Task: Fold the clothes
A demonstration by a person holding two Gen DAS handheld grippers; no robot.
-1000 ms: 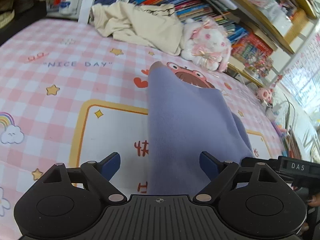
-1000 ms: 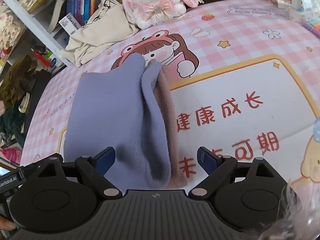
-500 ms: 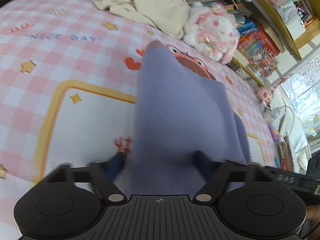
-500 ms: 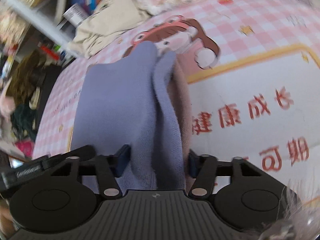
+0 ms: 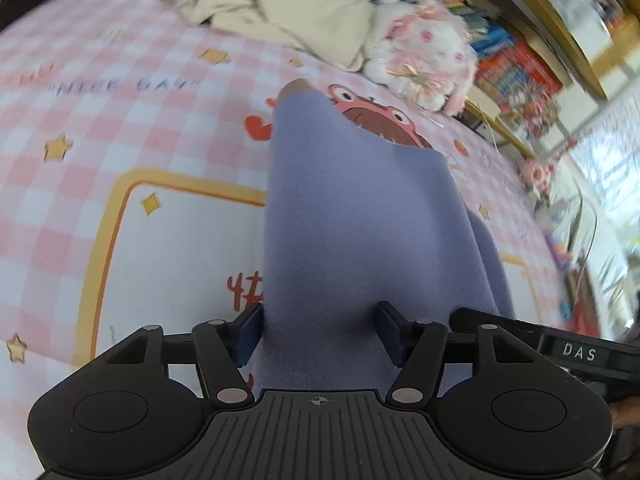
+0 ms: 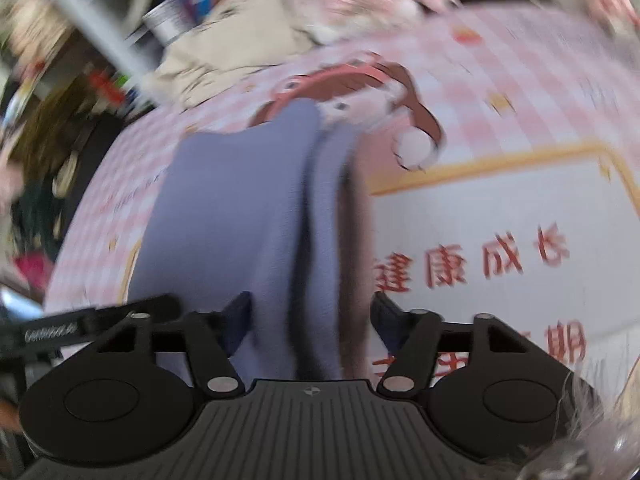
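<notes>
Covering the whole surface under us is the pink checked mat (image 5: 120,128) with its yellow-framed white panel and red characters, and we take it as our landmark. Lying across the middle of the mat, running from our near edge toward the cartoon face printed at its far part, is the purple garment (image 5: 352,216), folded lengthwise, with a brownish layer showing along its right edge in the blurred right wrist view. At the mat's far edge a cream garment (image 5: 280,4) lies heaped, and beside it sits a white and pink plush toy (image 5: 424,52). Our left gripper (image 5: 318,330) has its fingers pressed against the purple garment's near end; our right gripper (image 6: 310,318) likewise pinches the folded layers.
</notes>
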